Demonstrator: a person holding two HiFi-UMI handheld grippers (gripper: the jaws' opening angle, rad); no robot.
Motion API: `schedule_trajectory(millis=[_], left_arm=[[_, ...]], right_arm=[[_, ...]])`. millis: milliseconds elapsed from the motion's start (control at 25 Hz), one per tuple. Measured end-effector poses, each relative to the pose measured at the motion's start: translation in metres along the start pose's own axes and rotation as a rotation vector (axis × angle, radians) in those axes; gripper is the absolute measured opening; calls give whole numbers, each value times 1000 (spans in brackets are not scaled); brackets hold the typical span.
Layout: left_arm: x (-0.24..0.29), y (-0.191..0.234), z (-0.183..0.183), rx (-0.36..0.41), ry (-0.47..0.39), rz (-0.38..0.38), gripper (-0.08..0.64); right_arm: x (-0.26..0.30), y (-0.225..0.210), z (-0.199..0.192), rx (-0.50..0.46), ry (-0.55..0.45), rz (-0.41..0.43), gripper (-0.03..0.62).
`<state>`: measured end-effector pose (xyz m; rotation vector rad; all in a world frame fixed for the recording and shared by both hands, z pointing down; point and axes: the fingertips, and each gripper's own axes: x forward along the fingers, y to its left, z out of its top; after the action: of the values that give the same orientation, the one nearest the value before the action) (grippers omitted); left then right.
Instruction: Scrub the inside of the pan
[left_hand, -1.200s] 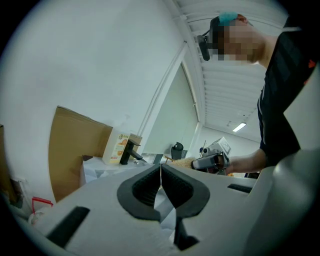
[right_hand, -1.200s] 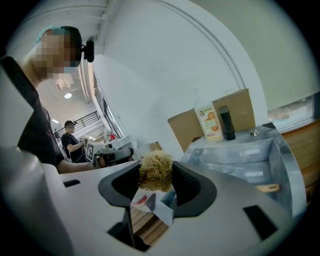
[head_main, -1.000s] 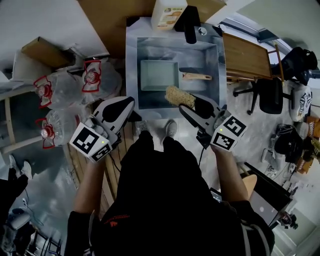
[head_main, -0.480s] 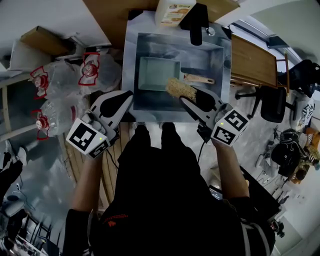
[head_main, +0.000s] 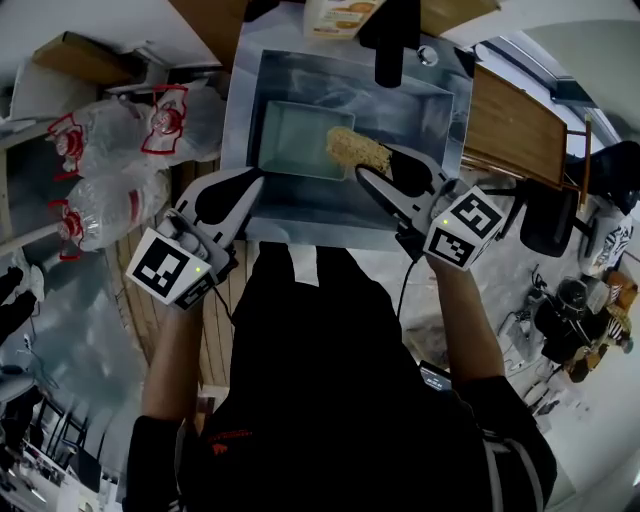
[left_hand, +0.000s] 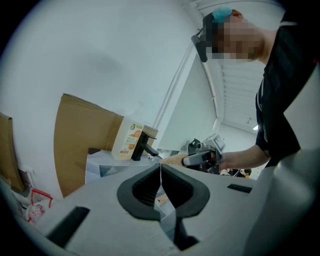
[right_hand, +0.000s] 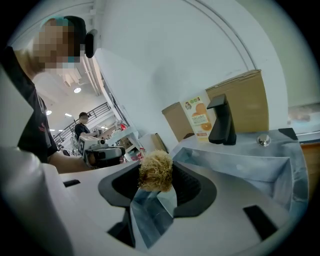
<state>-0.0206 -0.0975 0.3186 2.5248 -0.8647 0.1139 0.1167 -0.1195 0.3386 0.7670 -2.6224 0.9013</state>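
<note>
**Sink**: one steel basin, directly ahead of the person. One pan, rectangular and pale, lies in the basin's left half with its open side up.

**Right gripper**: the jaws pinch one tan, fibrous scrubber. In the head view the scrubber overlaps the pan's right rim. Whether it touches the pan cannot be told from that angle. The scrubber and gripper together cover the pan's right end.

**Left gripper**: the jaws are pressed together with nothing between them. The gripper hangs over the sink's near left edge, just beside the pan's near left corner. In the head view it is not touching the pan.

**Behind the basin:**
- One black faucet stands on the far ledge, its spout overhanging the basin's far edge.
- One bottle with an orange label stands just left of the faucet.
- One cardboard sheet stands behind both.

**Right of the sink:** one wooden board.

**Left of the sink:**
- Clear plastic bags with red print lie here, apparently three. Their outlines merge, so the count is not certain.
- One cardboard box lies beyond them.

**Background:** the right gripper view shows one second person standing far off.
</note>
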Motion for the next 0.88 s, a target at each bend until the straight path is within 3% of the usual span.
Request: schedule_trajectory(millis=[360, 880], left_arm=[[10, 13, 2, -20, 32, 34, 23], [-10, 57, -39, -69, 57, 59, 23]], right_arm=[[26, -24, -5, -17, 52, 0, 187], [101, -52, -46, -67, 195, -34, 187]])
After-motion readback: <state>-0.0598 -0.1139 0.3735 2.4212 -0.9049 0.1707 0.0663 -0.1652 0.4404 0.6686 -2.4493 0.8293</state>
